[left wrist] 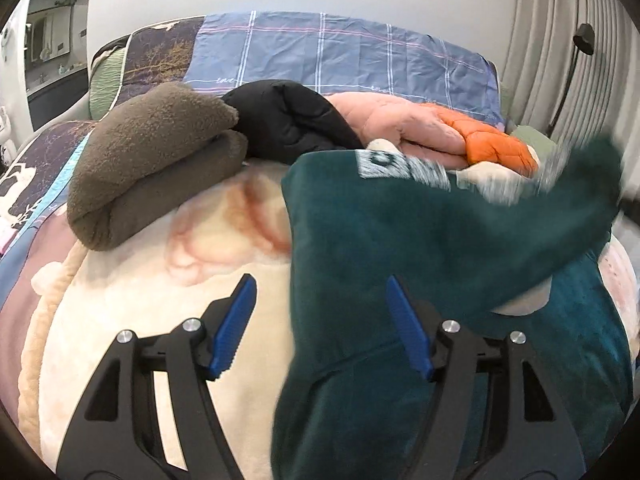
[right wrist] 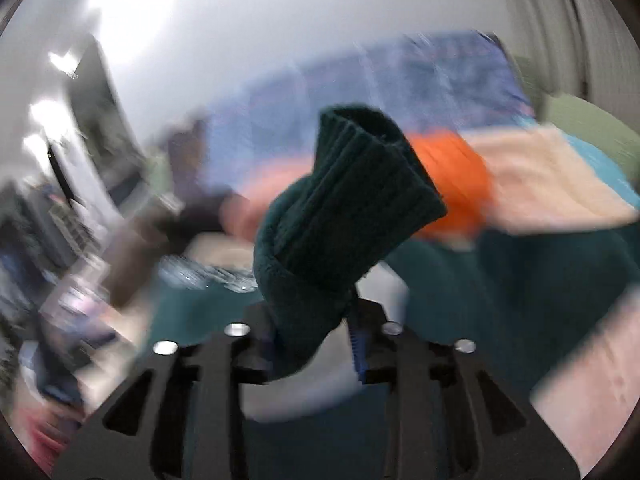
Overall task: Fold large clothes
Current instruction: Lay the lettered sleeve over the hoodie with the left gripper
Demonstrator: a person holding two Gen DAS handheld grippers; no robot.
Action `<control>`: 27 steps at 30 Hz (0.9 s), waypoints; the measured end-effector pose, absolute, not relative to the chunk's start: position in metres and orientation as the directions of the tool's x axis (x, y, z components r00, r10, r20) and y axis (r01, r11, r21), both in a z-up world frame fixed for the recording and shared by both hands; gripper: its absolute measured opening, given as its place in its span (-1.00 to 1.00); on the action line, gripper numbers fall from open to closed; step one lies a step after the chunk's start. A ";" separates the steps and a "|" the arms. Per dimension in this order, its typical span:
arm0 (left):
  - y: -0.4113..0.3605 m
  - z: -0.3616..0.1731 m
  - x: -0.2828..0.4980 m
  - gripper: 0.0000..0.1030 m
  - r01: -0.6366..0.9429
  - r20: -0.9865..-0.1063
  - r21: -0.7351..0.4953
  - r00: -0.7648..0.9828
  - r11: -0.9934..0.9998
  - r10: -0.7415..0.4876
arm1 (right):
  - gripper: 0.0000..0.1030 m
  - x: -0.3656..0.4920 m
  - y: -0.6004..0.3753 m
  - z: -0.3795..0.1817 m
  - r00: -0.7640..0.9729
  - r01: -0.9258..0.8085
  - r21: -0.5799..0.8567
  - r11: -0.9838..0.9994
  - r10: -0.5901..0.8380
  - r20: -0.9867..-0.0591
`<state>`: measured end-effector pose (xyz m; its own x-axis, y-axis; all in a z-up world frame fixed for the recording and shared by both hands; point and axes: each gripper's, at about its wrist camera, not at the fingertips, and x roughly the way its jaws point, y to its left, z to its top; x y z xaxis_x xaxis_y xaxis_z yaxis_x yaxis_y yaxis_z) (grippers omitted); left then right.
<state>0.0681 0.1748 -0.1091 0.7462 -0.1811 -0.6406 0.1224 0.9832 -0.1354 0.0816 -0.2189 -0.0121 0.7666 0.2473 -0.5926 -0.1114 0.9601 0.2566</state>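
While the right-wrist view is smeared with blur, these lines hold:

Left tool [left wrist: 320, 320]: released, blue pads spread wide and gripping nothing; its right finger [left wrist: 408, 328] lies over the green cloth, the left above the cream blanket [left wrist: 132, 320].

Right tool [right wrist: 316, 340]: clenched on the ribbed cuff [right wrist: 360, 192] of the sweatshirt, which stands up between its fingers.

Green sweatshirt [left wrist: 420, 280]: spread on the bed from 6 to 3 o'clock in the left view, one sleeve lifted toward 2 o'clock.

Writing: a white printed patch [left wrist: 400, 166] on the sweatshirt, too blurred to read; "love" on the blue checked sheet [left wrist: 340, 52].

Folded pile: brown fleece [left wrist: 152, 180] at 10 o'clock, black jacket [left wrist: 292, 120] at 12, pink quilted piece [left wrist: 400, 120] and orange quilted piece [left wrist: 492, 144] toward 1.
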 end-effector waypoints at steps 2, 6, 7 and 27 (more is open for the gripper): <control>0.171 -0.109 0.070 0.33 0.127 -0.647 -0.123 0.741 0.984 -0.177 | 0.01 0.091 -0.229 -0.064 0.606 -0.034 0.191 0.981 0.172 -0.777; 0.168 -0.101 0.068 0.23 0.137 -0.648 -0.094 0.744 0.986 -0.165 | 0.08 0.076 -0.247 -0.068 0.590 -0.023 0.254 0.967 0.218 -0.777; 0.168 -0.099 0.068 0.07 0.144 -0.646 -0.097 0.744 0.985 -0.172 | 0.09 0.073 -0.249 -0.059 0.610 -0.018 0.255 0.967 0.213 -0.763; 0.095 -0.148 0.099 -0.12 0.240 -0.763 0.034 0.634 0.970 -0.130 | 0.20 0.110 -0.211 -0.091 0.642 -0.104 0.131 0.986 0.167 -0.748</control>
<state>0.0986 0.0946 -0.1479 0.6336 -0.1302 -0.7627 0.2400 0.9702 0.0338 0.1097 -0.2108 -0.0912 0.6421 0.1672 -0.7482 -0.1039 0.9859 0.1311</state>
